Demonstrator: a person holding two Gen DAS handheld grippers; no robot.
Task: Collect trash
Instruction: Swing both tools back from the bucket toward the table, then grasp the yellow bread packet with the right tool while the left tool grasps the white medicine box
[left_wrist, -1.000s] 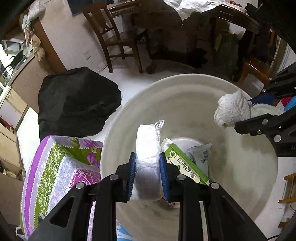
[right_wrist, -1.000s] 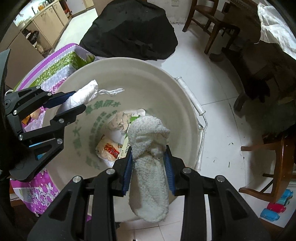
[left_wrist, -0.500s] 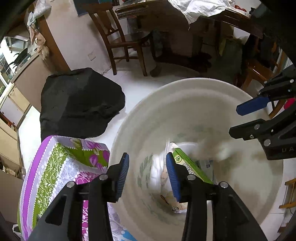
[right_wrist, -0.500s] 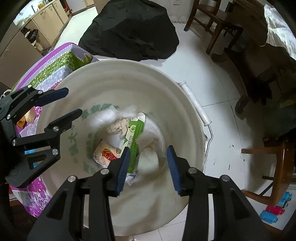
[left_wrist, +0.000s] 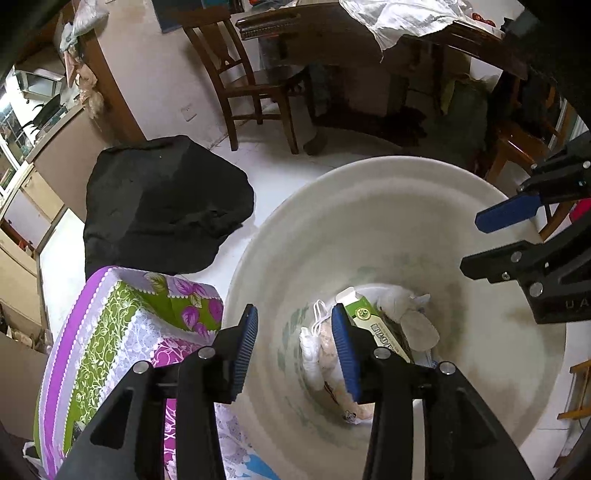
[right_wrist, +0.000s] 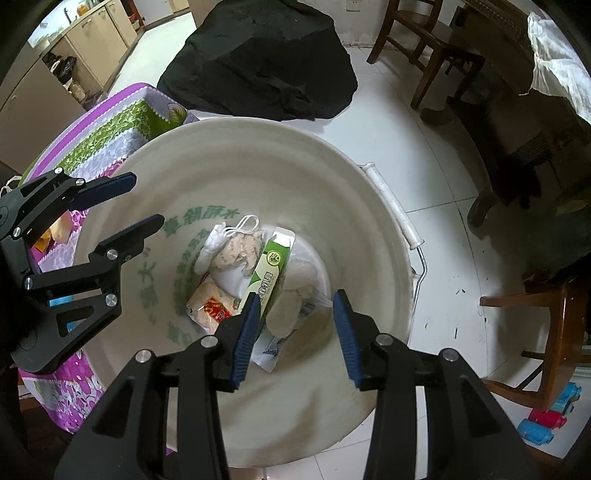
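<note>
A big cream plastic bucket stands on the floor and holds trash at its bottom: a green carton, a white face mask, a white towel wad and a red snack wrapper. My left gripper is open and empty above the bucket's left side. My right gripper is open and empty above the bucket's near side.
A purple and green floral cloth covers a surface to the left of the bucket. A black bag lies on the white floor behind. Wooden chairs and a dark table stand beyond. Toy cars lie at lower right.
Both grippers opened. The face mask dropped from the left one and the towel wad from the right one; both now lie at the bottom of the bucket.
</note>
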